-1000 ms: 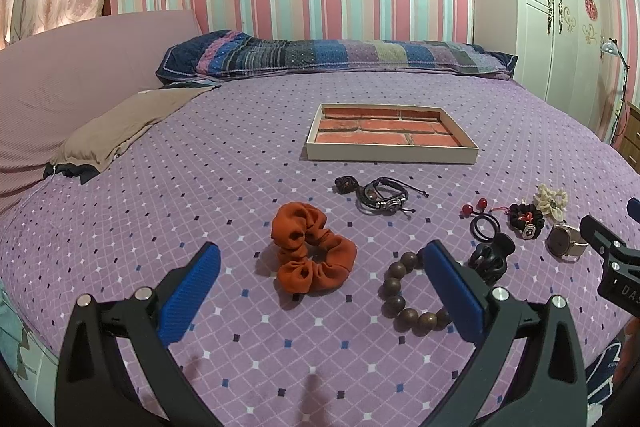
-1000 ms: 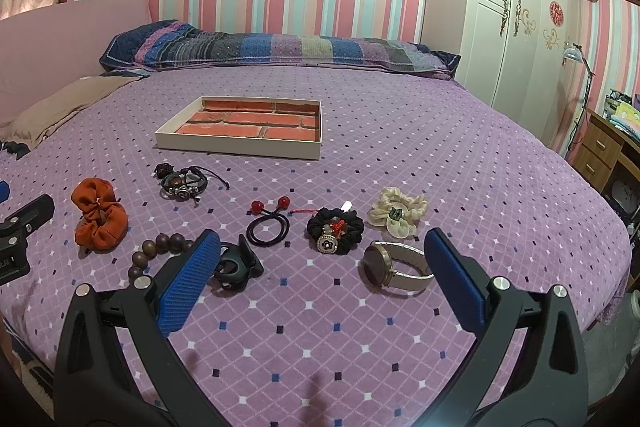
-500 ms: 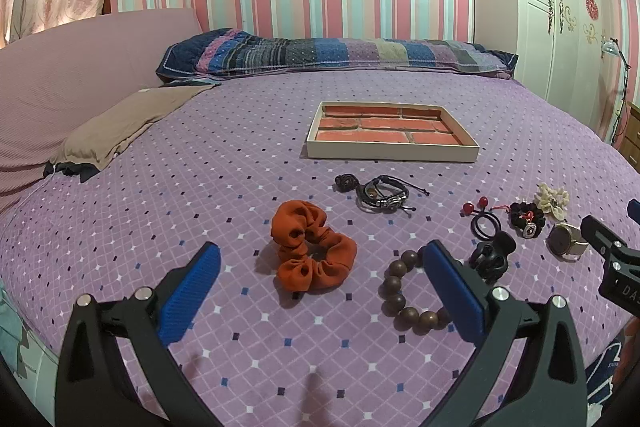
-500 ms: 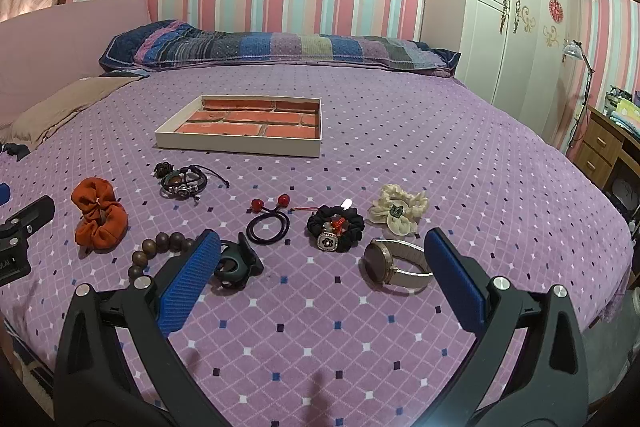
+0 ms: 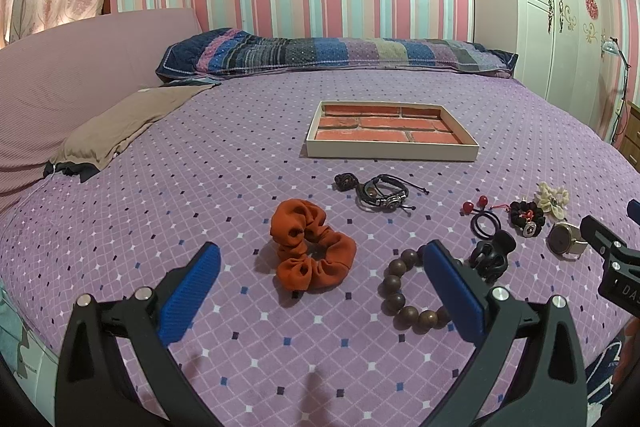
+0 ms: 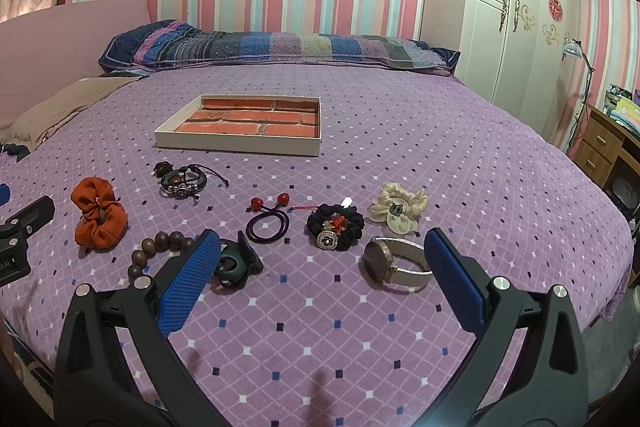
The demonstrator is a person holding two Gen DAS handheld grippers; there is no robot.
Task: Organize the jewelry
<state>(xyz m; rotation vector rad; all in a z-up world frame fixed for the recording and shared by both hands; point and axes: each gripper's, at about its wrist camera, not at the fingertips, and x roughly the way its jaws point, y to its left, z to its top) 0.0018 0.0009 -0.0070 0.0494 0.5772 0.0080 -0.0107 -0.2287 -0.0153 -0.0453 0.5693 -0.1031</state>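
1. We hold the left gripper point(image 5: 320, 269) above the near edge of the bed point(image 5: 200, 163); its blue pads point(image 5: 192, 283) are wide apart and grip nothing.
2. The right gripper point(image 6: 320, 269) hangs likewise over the bed, pads point(image 6: 454, 281) spread, nothing between them.
3. The tray point(image 5: 390, 150), brick-patterned inside, lies mid-bed beyond the jewelry. We see nothing in it.
4. In the left view the orange scrunchie point(image 5: 312, 245) lies between the spread fingers, farther out. The bead bracelet point(image 5: 404, 293) sits just right of it, partly behind the right pad.
5. The leather bracelet point(image 5: 384, 193) with a small dark knot point(image 5: 346, 181) beside it lies between scrunchie and tray.
6. In the right view, a row runs left to right: black clip point(image 6: 234, 263), hair tie point(image 6: 268, 223) with two red balls, black scrunchie point(image 6: 336, 225) with a charm, cream scrunchie point(image 6: 398, 209).
7. The watch point(image 6: 394, 265) lies just near of the cream scrunchie, close to the right pad, not touching it.
8. The clip is partly hidden by the right gripper's left pad.
9. Each gripper's tip shows at the edge of the other's view.
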